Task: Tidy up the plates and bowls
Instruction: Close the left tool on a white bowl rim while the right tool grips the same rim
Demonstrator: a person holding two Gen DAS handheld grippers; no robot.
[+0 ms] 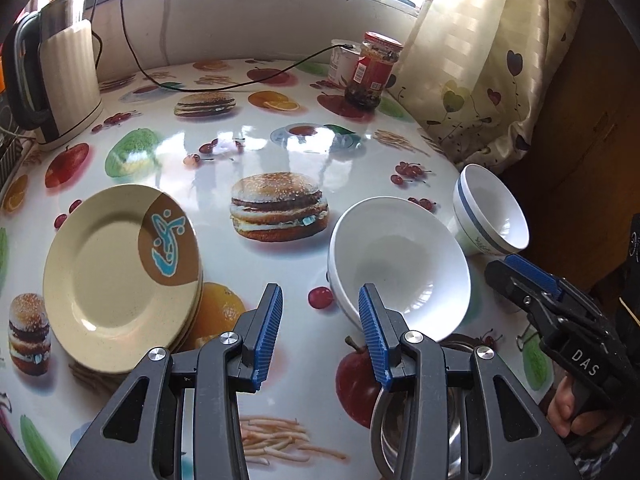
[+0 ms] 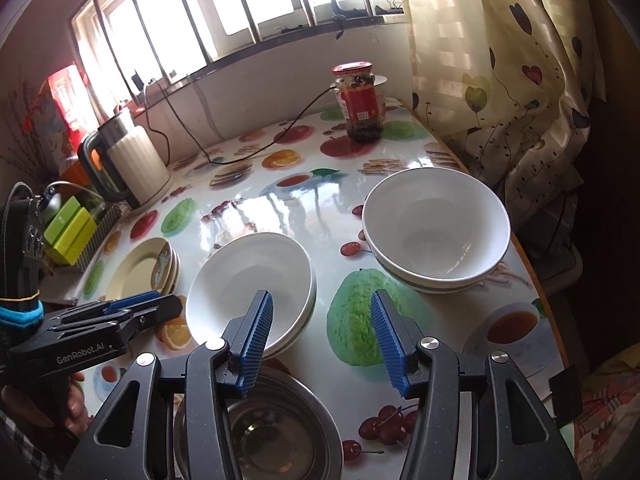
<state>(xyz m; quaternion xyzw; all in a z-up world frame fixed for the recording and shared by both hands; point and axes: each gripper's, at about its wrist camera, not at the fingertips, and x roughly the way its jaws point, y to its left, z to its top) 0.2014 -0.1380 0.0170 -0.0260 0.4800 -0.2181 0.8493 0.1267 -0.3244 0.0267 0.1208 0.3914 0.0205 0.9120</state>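
Observation:
A stack of cream plates [image 1: 120, 280] with a brown patch and a blue fish lies on the left of the table, also visible small in the right wrist view as the plates [image 2: 148, 268]. Two white bowls [image 2: 252, 284] sit nested at the middle front. Another nested pair with a blue-grey stripe [image 2: 436, 228] stands near the right edge. My left gripper [image 1: 320, 296] is open over bare tablecloth between the plates and the white bowl [image 1: 400, 264]. My right gripper [image 2: 320, 300] is open, its left finger over that bowl's near rim. Nothing is between either pair of jaws.
A steel bowl [image 2: 272, 432] sits at the near edge under both grippers. A kettle [image 1: 60, 72] stands back left with a black cable [image 1: 224, 88] across the table. A red-lidded jar [image 1: 370, 72] is at the back. A curtain [image 2: 500, 80] hangs along the right edge.

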